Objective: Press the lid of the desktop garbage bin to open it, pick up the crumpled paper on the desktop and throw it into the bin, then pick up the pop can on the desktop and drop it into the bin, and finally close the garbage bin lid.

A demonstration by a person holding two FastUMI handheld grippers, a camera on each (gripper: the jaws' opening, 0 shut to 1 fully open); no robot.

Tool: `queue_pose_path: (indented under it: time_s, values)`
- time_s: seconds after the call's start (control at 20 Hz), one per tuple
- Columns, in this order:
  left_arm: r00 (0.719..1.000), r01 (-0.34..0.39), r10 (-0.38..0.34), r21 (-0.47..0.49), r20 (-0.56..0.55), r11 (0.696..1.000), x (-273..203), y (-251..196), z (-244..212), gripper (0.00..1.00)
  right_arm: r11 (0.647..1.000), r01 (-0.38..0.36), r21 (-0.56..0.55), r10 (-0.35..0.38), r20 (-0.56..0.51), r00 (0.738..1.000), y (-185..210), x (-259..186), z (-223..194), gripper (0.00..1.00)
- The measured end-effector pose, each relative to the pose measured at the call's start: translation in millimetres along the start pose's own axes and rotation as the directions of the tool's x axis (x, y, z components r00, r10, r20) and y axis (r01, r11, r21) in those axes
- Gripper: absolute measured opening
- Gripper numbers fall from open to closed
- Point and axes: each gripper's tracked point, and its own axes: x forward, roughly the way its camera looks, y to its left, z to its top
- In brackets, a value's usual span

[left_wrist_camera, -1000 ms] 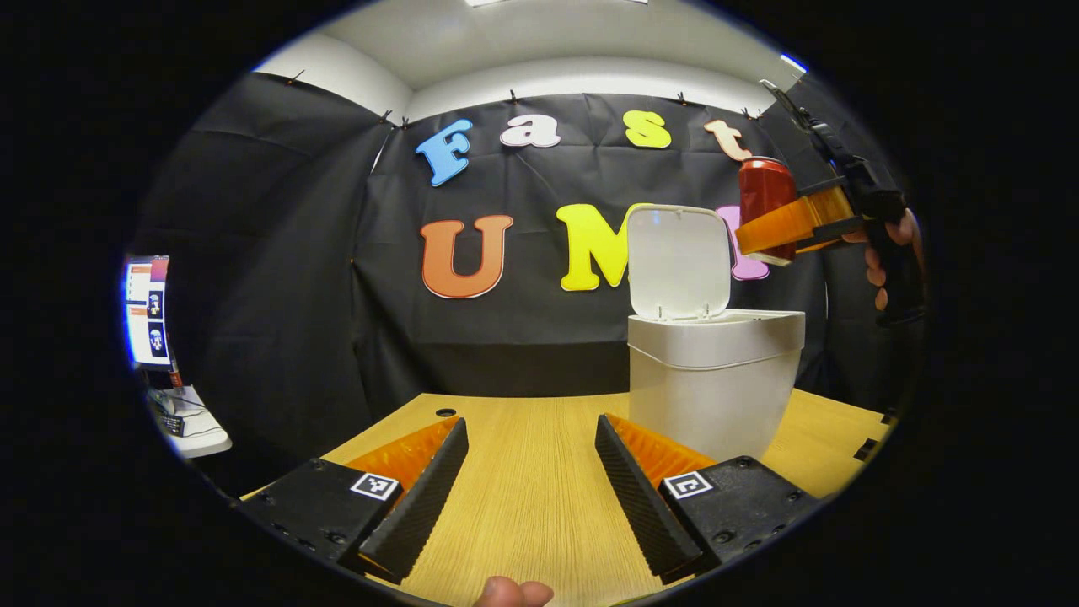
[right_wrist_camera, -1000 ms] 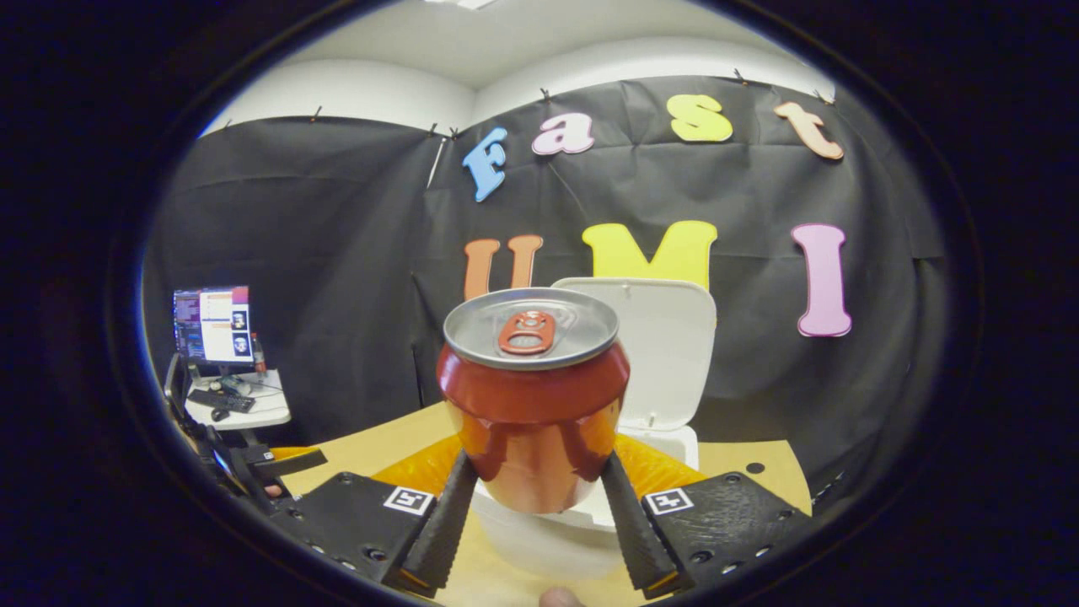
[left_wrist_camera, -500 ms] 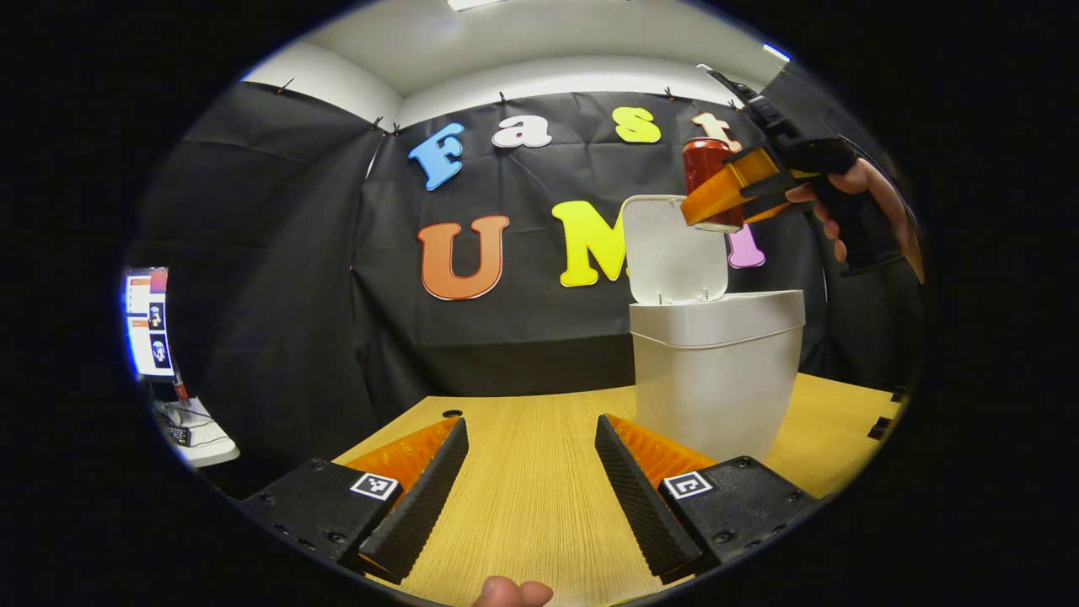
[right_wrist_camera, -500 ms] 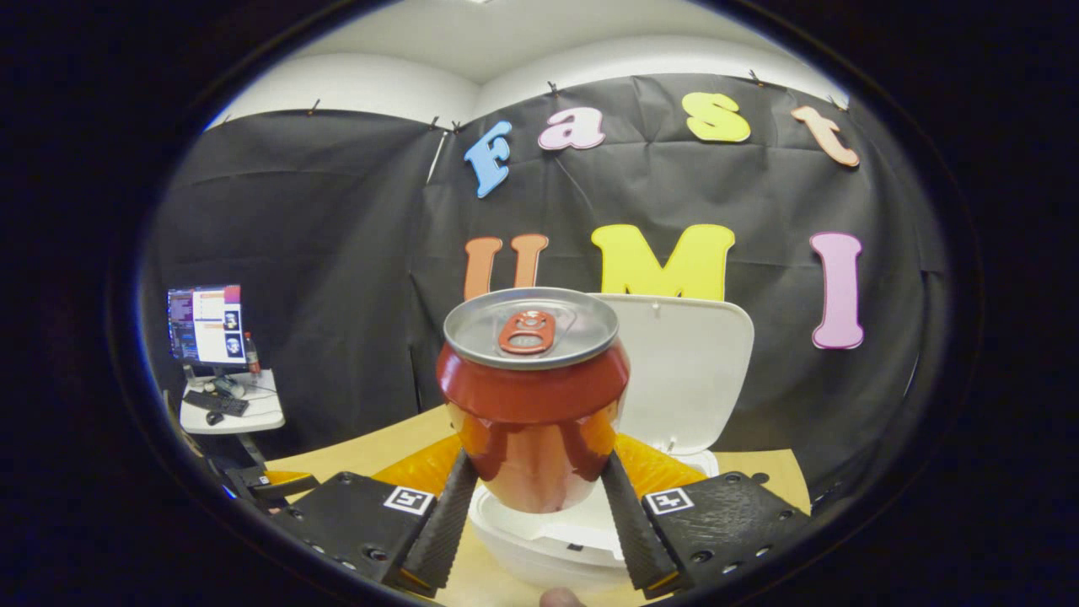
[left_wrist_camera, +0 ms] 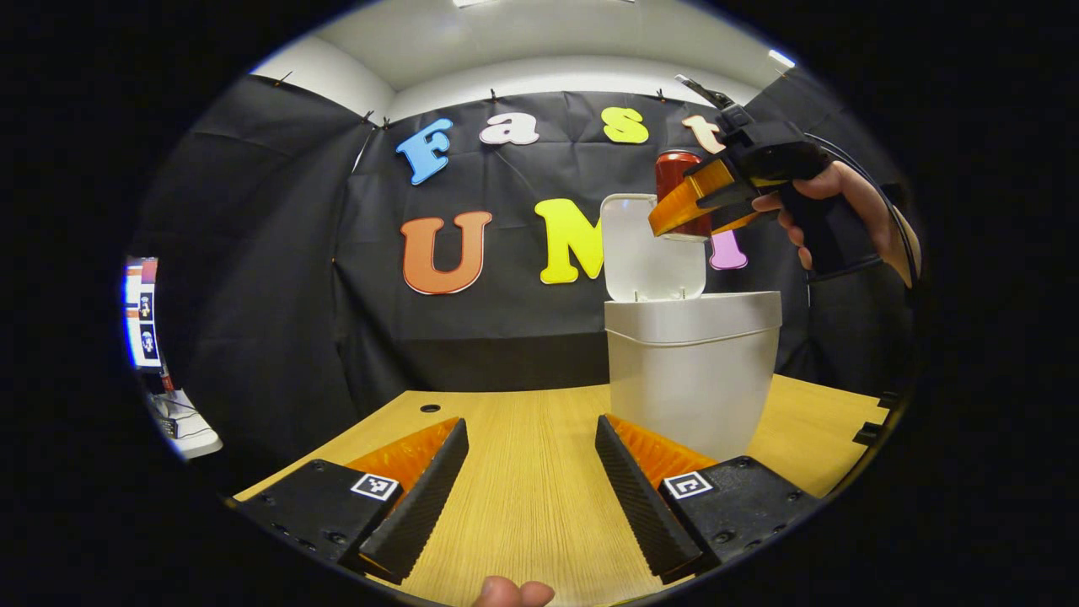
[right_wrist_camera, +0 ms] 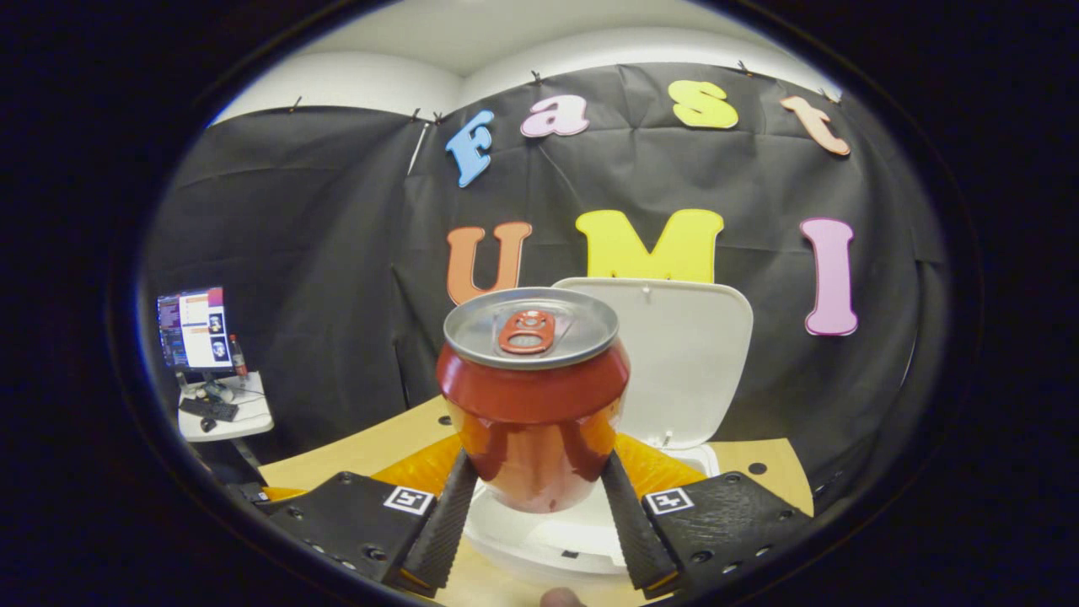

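While left gripper [left_wrist_camera: 529, 489] gapes, pop can [right_wrist_camera: 533, 396] clamped upright between right gripper [right_wrist_camera: 533, 516] fingers.

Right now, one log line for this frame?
phase: can drop | right gripper: shut on pop can, above the bin | lid: open | left gripper: open, empty, over desk

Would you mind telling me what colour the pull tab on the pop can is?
The pull tab is red-orange, on the pop can's silver top; clearest in the right gripper view.
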Motion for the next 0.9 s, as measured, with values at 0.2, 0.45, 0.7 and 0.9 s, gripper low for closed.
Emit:
queue_pose_path:
  time_s: [0.2, 0.45, 0.7, 0.9]
  values:
    - [0.999, -0.034, 0.034, -0.006, 0.004, 0.999, -2.0, 12.5, 1.9, 0.98, 0.999, 0.030, 0.041, -0.028, -0.059, 0.998, -13.3, 14.7, -11.6, 0.76]
    - [0.999, -0.042, 0.042, -0.020, 0.001, 0.999, -2.4, 19.0, 0.8, 0.98, 0.994, 0.073, 0.077, -0.063, -0.122, 0.990, -27.3, 25.3, -24.4, 0.77]
    - [0.999, -0.050, 0.050, -0.018, -0.020, 0.999, 0.9, 21.3, -5.5, 0.98, 0.990, 0.130, 0.060, -0.120, -0.151, 0.981, -38.0, 27.7, -28.0, 0.81]
    - [0.999, -0.042, 0.042, 0.003, -0.013, 0.999, -2.0, 18.1, -1.8, 0.98, 0.986, 0.144, 0.083, -0.134, -0.114, 0.984, -42.5, 22.9, -14.1, 0.88]
